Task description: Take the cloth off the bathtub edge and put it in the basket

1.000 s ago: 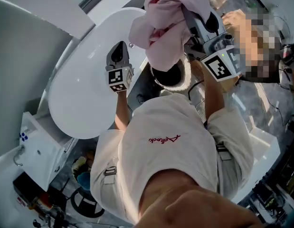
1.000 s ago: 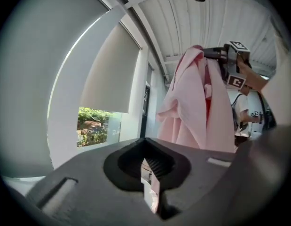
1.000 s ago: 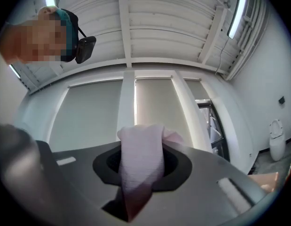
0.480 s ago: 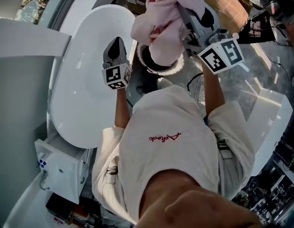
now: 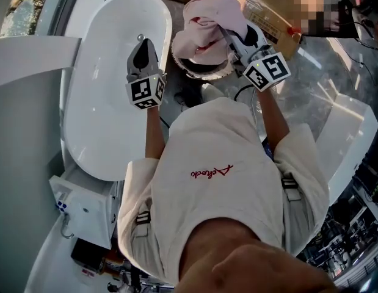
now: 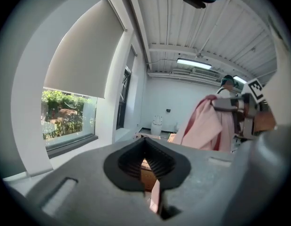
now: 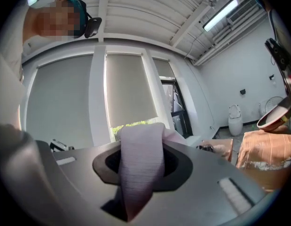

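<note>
A pink cloth (image 5: pixel 208 24) hangs bunched from my right gripper (image 5: pixel 230 34), which is shut on it; its marker cube faces the head camera. The cloth's lower folds hang over the round basket (image 5: pixel 222 72) beside the tub and hide most of its opening. In the right gripper view a fold of the cloth (image 7: pixel 140 161) is pinched between the jaws. My left gripper (image 5: pixel 141 46) hovers over the white bathtub (image 5: pixel 85 102), jaws shut and empty. In the left gripper view, past the left gripper (image 6: pixel 152 173), the cloth (image 6: pixel 201 128) hangs at the right.
A cardboard box (image 5: pixel 271 8) lies beyond the basket. A white cabinet (image 5: pixel 85 209) stands at the tub's near end. A white ledge (image 5: pixel 344 139) runs along the right. The person's torso fills the lower middle of the head view.
My right gripper has come down with the cloth, which now hangs lower over the basket. My left gripper has shifted across the tub.
</note>
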`<state>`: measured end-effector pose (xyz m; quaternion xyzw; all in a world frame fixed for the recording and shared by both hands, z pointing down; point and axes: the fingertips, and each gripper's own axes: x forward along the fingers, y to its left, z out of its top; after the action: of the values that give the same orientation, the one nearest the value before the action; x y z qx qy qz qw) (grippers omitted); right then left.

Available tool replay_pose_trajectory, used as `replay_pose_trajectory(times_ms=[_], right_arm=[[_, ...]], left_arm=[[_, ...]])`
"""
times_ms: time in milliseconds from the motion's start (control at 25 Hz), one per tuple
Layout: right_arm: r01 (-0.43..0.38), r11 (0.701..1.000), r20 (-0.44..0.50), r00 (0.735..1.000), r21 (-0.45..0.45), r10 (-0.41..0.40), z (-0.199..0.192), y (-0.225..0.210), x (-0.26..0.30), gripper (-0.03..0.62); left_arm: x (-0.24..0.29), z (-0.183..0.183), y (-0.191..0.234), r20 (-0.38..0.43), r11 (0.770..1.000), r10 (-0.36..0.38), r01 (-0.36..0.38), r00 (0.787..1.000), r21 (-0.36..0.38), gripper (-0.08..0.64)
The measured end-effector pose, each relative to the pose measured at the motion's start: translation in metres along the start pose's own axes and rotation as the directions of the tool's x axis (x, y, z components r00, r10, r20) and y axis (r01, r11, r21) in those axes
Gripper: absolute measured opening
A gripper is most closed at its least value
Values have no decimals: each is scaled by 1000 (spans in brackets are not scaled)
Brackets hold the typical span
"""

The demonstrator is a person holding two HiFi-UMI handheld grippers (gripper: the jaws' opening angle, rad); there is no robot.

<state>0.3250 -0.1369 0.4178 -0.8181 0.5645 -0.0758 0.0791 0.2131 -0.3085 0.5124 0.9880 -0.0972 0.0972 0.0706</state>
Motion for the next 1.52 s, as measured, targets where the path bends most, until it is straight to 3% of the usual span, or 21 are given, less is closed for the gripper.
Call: replay_pose_trajectory(times_ms=[120,240,360,440,560,680,1040,1320,1520], right_arm=[[43,999,-110,993,-11,-44,-61,-16,3,117],[99,995,-250,964,2,-95,-140,-40,8,129],[167,986,-440,886,9,-146,-235,-63,5,152],[212,977,-505,844,7,-180,-270,-71,1,289],[209,978,-450,872,-14,-193,-256,-68,6,359],[190,982,-418,891,-15,-178,-241,-69,11,339],[180,983,-360,917,-19,-175,-211,-72,13,266],[189,979,-336,919,-80,-205,-197,-71,24,14],[158,983,-293,939,-94,-179,-175,-63,39,5]], left_arm=[[5,-5,-3,-16,1000,-7,6,1000,-7,2],[10,-13,-5,-32,1000,-13,13,999,-12,2],[14,-17,-9,-42,1000,-22,22,999,-13,2],[16,-17,-11,-46,1000,-26,26,999,-11,2],[19,-15,-9,-42,1000,-27,27,999,-11,2],[22,-15,-11,-39,1000,-24,24,999,-14,2],[26,-13,-20,-34,1000,-29,29,999,-12,2],[19,-8,-9,-18,1000,10,-10,1000,-7,2],[10,-6,0,-7,999,49,-49,999,-11,2]])
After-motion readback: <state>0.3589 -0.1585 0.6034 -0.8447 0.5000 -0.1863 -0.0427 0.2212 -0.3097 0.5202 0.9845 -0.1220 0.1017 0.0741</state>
